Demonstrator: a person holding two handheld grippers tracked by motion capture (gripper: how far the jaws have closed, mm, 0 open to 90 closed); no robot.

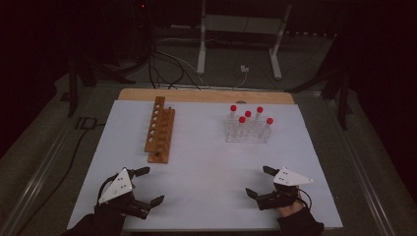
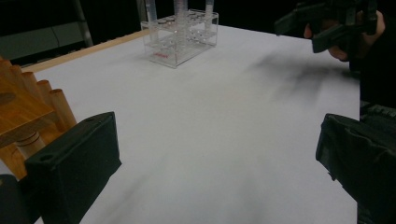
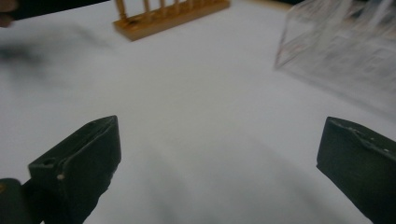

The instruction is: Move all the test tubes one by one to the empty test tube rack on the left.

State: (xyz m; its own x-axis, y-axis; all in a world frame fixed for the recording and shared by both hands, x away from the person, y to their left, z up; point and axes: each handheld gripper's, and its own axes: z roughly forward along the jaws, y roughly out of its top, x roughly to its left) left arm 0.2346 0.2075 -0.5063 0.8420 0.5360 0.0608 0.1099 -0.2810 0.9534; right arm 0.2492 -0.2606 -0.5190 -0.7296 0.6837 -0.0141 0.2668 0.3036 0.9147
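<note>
A wooden tube rack (image 1: 161,129) with a row of holes lies at the back left of the white table (image 1: 206,167). A clear plastic rack (image 1: 247,131) at the back right holds several tubes with red caps (image 1: 242,119). My left gripper (image 1: 150,186) rests near the front left edge, jaws wide open and nothing between them. My right gripper (image 1: 260,182) rests near the front right edge, also open and holding nothing. The left gripper view shows the wooden rack (image 2: 23,112) close at left and the clear rack (image 2: 180,35) farther off. The right gripper view shows the wooden rack (image 3: 170,14) and the blurred clear rack (image 3: 341,46).
A bare wooden strip (image 1: 206,95) runs along the table's far edge. Beyond it on the dark floor are cables (image 1: 167,64) and a white metal stand (image 1: 241,34). The other hand and its gripper (image 2: 334,25) appear at the top right of the left gripper view.
</note>
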